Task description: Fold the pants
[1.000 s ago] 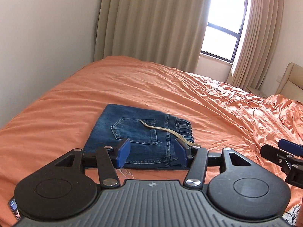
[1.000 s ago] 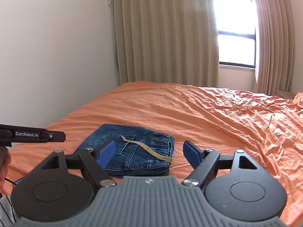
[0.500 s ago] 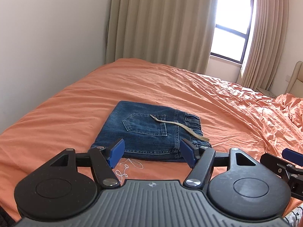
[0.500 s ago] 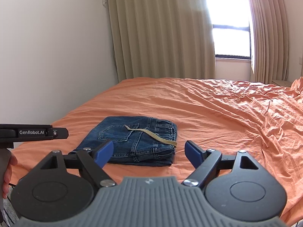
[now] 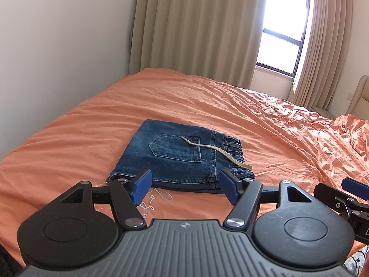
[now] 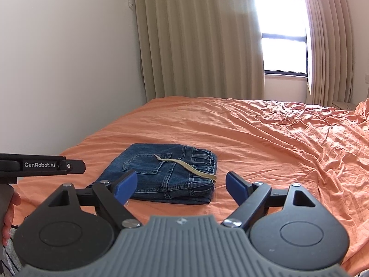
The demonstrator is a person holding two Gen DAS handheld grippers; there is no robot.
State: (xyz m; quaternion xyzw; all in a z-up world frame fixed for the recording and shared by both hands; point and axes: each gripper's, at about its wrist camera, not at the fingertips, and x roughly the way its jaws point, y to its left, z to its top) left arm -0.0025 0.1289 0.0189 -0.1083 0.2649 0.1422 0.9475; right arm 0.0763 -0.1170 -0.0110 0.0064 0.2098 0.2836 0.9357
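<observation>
Left claw (image 5: pixel 185 185) and right claw (image 6: pixel 181 185) both released, empty — pants (image 5: pixel 182 159) look folded on bed (image 5: pixel 253 115); I'd back off clear.

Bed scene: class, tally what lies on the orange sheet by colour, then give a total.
Blue: 1, the folded jeans
Tan: 1, the strap lying across the jeans
White: 1, a tangle of loose thread beside the jeans
Total: 3

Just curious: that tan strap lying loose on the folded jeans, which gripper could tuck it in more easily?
Probably the right gripper: the tan strap trails to the jeans' right edge, nearer its open jaws. The left gripper is open too.
</observation>
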